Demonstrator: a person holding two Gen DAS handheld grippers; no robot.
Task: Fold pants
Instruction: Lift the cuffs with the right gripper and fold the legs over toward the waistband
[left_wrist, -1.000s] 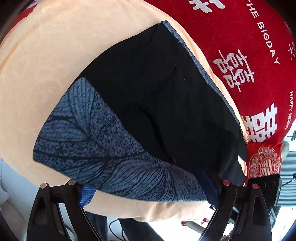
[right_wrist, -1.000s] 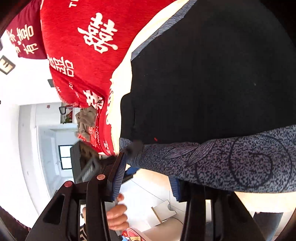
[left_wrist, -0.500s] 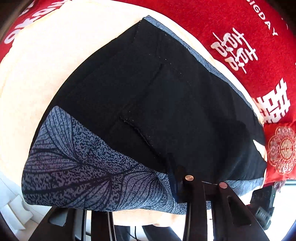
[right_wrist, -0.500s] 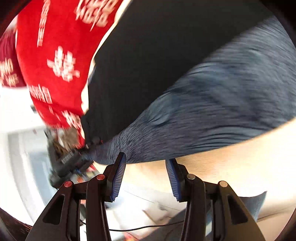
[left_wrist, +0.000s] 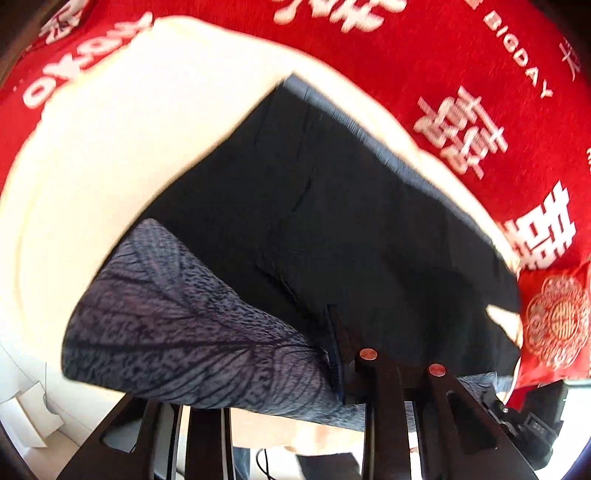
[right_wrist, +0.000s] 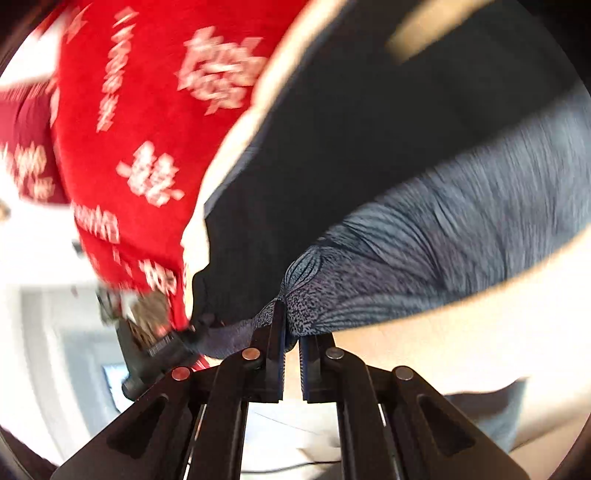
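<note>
Half a second on, the right gripper (right_wrist: 291, 354) has closed: its blue-padded fingers (right_wrist: 281, 332), spread before, now pinch the grey leaf-print hem of the black pants (left_wrist: 332, 221). The left gripper (left_wrist: 258, 387) keeps its place at the same hem; one finger lies over the cloth, the other is hidden beneath, so its grip cannot be told. The pants lie flat on a smooth cream cushion (left_wrist: 110, 147), a red plush blanket (left_wrist: 443, 55) with white lettering behind. Bare cushion remains left of the pants; the hem sits near the cushion's front edge.
</note>
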